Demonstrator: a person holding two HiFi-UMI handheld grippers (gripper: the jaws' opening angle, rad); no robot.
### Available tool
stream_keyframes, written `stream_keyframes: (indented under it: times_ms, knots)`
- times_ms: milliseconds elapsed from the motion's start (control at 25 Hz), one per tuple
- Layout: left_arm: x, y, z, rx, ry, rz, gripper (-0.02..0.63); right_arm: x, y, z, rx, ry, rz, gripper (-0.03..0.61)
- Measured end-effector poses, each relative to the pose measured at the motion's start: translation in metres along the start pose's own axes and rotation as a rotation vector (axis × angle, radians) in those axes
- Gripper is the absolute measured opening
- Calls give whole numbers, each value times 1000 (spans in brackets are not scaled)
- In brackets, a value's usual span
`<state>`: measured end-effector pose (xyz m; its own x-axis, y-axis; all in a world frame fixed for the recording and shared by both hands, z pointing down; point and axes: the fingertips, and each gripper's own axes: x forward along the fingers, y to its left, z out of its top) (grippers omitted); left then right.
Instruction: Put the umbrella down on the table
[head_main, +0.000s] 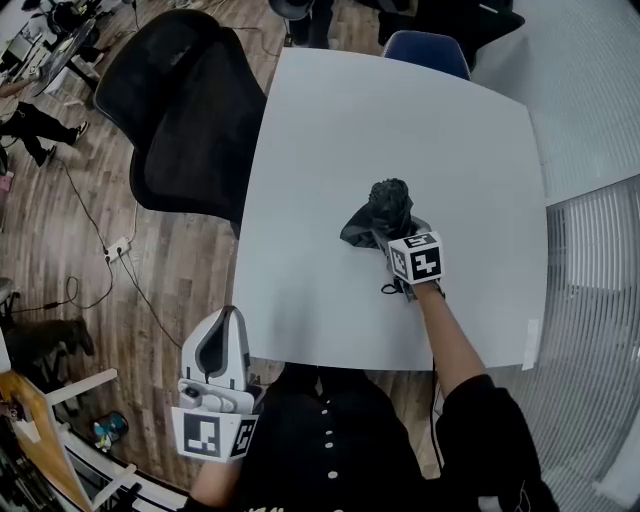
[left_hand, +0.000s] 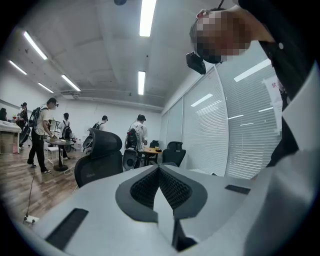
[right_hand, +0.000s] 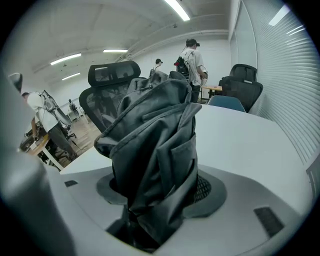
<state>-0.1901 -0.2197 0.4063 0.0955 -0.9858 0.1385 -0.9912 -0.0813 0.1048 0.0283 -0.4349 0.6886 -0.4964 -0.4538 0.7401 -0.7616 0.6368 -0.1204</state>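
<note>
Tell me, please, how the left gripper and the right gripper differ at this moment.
The left gripper has its jaws together on nothing, while the right gripper is clamped on a folded dark umbrella. The left gripper sits off the white table, close to the person's body, while the right gripper is out over the tabletop. Both are white and carry a cube with square markers.

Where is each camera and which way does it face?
Head view: on the head, steeply down at table, umbrella, left gripper, right gripper, forearm.
Left gripper view: on left gripper, across the office; shut empty jaws, torso at right.
Right gripper view: on right gripper, along jaws clamped on the umbrella.
Shared: head and right gripper views both show umbrella and table.
</note>
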Motion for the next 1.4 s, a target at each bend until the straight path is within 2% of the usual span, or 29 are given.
stream_keyframes:
  times_ms: [160,360,560,880,1400]
  knots:
    - [7,-3,-4,-11,8,-7,14,15,-2,-1,-3,42,-16,284]
    - [13,-9,-13,-27,37,-19,14,36,-1,-6,-14,146,-4,284]
    - [16,-10,-20,-35,54,-16,14,46,-9,-10,-6,225,-37,285]
    - [19,-13,-28,-24,75,-21,14,69,-1,-24,-26,360,-3,287]
    - [15,-12,-34,-25,92,-10,14,83,2,-35,-69,462,-12,299]
